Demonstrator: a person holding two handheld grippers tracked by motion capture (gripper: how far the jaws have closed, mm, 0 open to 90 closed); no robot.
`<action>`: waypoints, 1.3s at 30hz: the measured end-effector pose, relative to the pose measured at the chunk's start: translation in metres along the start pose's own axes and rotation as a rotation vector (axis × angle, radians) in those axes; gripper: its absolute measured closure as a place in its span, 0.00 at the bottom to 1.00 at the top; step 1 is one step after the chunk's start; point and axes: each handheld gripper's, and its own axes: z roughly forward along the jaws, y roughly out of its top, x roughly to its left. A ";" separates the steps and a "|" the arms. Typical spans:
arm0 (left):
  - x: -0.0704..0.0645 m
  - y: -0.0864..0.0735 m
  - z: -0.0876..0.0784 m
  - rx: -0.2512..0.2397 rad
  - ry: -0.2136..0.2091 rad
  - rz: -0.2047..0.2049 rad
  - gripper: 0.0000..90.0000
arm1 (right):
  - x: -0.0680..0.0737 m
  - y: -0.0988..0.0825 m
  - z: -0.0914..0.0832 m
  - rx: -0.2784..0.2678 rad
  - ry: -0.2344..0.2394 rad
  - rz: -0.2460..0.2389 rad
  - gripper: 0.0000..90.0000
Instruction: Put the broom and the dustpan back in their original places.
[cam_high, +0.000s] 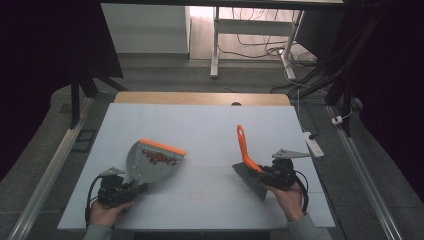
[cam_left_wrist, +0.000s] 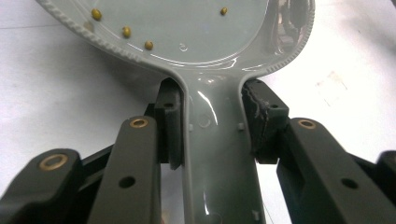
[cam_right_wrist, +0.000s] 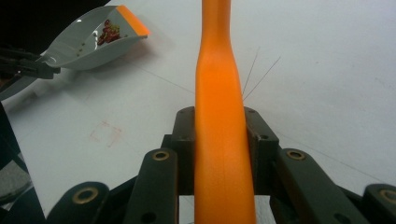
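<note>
**Dustpan in our left gripper, brush in our right**

We work at a white table (cam_high: 200, 125) with a tool in each hand. Our left gripper (cam_high: 131, 189) sits at the near left of the table, and its jaws are closed tight on the grey handle of a dustpan (cam_high: 150, 162); in the left gripper view the two black pads (cam_left_wrist: 170, 123) press against either side of that handle just below where it widens into the pan (cam_left_wrist: 187, 32). The pan reaches away from us toward the middle of the table, ending in an orange lip (cam_high: 162, 146) at its far edge. A heap of small red and dark bits (cam_high: 160, 158) lies inside, just short of the lip, and a few yellow beads (cam_left_wrist: 126, 31) are scattered nearer the handle.

Our right gripper (cam_high: 262, 172) is at the near right, well apart from the dustpan. Its jaws are clamped on the orange handle of a hand brush (cam_high: 246, 150); in the right gripper view the handle (cam_right_wrist: 222, 121) runs straight up between the pads, which touch it on both sides. The handle points away from us and slightly left, while the grey bristles (cam_high: 250, 180) hang toward the near side, just left of the gripper and close over the tabletop. Whether they touch the table we cannot tell.

A faint reddish square mark (cam_right_wrist: 106, 132) shows on the table between the two tools.
</note>
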 end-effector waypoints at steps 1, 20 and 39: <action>0.000 0.000 0.001 -0.002 0.008 -0.008 0.69 | 0.000 0.000 0.000 0.002 -0.004 0.007 0.79; 0.010 0.003 0.012 -0.026 0.104 -0.095 0.69 | -0.014 -0.010 0.015 0.060 -0.049 0.048 0.79; 0.011 0.003 0.017 -0.017 0.111 -0.109 0.68 | -0.052 -0.010 0.026 0.168 -0.179 0.042 0.57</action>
